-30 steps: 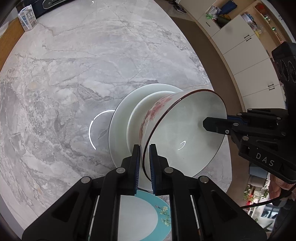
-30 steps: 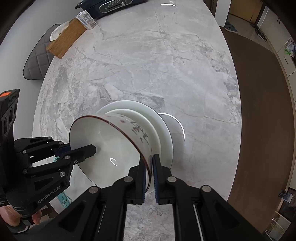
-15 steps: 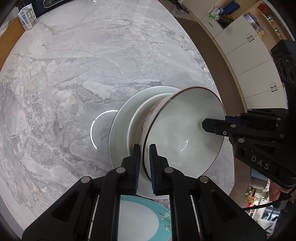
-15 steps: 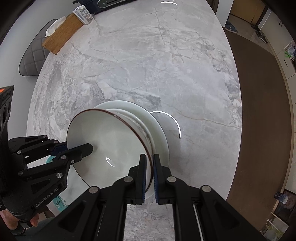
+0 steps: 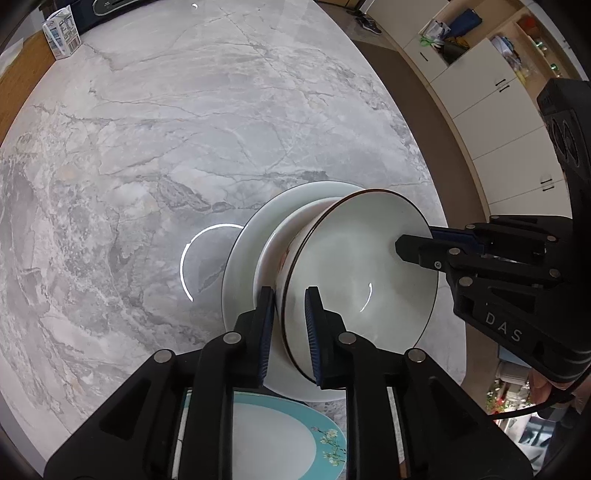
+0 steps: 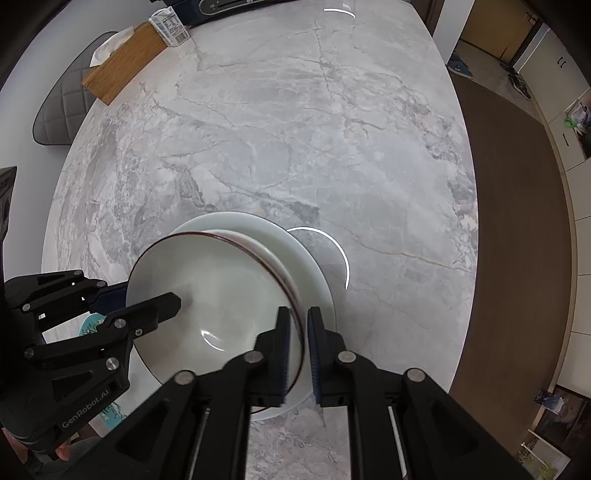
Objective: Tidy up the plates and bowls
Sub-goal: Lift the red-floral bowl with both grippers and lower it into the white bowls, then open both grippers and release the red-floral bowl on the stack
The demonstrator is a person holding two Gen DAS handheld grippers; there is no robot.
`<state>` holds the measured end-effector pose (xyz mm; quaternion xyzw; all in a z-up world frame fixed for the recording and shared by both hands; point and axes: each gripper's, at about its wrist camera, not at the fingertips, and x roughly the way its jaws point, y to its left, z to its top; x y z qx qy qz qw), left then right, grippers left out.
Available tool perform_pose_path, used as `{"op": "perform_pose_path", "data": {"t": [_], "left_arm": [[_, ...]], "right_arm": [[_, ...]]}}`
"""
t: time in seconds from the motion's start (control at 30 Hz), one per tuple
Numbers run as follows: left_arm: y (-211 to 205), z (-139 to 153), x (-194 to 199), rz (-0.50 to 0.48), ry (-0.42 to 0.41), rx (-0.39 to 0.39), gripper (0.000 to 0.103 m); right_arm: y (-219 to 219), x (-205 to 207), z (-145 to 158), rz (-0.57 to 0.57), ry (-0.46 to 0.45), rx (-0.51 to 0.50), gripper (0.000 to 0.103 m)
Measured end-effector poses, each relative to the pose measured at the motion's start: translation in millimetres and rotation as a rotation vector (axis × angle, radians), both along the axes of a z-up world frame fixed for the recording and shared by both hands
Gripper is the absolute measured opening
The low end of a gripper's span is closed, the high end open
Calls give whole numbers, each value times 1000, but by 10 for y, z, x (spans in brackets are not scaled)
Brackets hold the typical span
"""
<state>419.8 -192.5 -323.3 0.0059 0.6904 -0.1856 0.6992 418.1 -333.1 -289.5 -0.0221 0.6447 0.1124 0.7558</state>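
A white bowl with a dark red rim (image 5: 354, 266) (image 6: 214, 295) sits in a smaller white dish on a white plate (image 5: 251, 236) (image 6: 310, 266) on the marble table. My left gripper (image 5: 290, 306) straddles the bowl's near rim with its jaws slightly parted. It shows at the left of the right wrist view (image 6: 147, 299). My right gripper (image 6: 295, 325) straddles the opposite rim, jaws slightly parted too. It shows at the right of the left wrist view (image 5: 417, 247). A teal-rimmed plate (image 5: 280, 435) lies under my left gripper.
A wooden tissue box (image 6: 122, 62) and a small carton (image 6: 168, 24) stand at the far left of the marble table (image 6: 295, 129). A dark appliance (image 6: 229, 5) sits at the far edge. A grey chair (image 6: 62, 107) stands left; cabinets (image 5: 498, 110) stand right.
The bowl came down from a tilt and settled level into the dish on the white plate. Both grippers' jaws have parted a little around its rim.
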Motion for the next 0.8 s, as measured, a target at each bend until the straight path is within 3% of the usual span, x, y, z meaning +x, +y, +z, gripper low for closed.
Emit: {"op": "perform_pose_path", "data": {"t": [0.07,0.2,0.27,0.33,0.4,0.43,0.67,0.8], "left_arm": [[12,9,-2,6,2,-5,17],[37,19,0,13,-2,-6,18],[50,35,-13,10,2,-10,22],[47,56,-33,4,6,-36,46],[20,81,-66,-13,-1,-47,65],[9,91,-77,-18,-10,-42,68],[44,101,-28,-11,19,-68,69],[-43,101,10,-56,3,-43,75]], "right_arm": [[-11,1,-12,-7,-2,1,31],[-29,-8,-21,-10,-5,8,32],[-45,-1,-20,-16,-8,12,37],[-63,-1,-4,-26,-16,20,46],[-82,-1,9,-32,-21,25,49],[-86,-2,11,-34,-19,32,50],[-70,-9,26,-34,-25,36,50],[-80,5,66,-41,-35,40,50]]}}
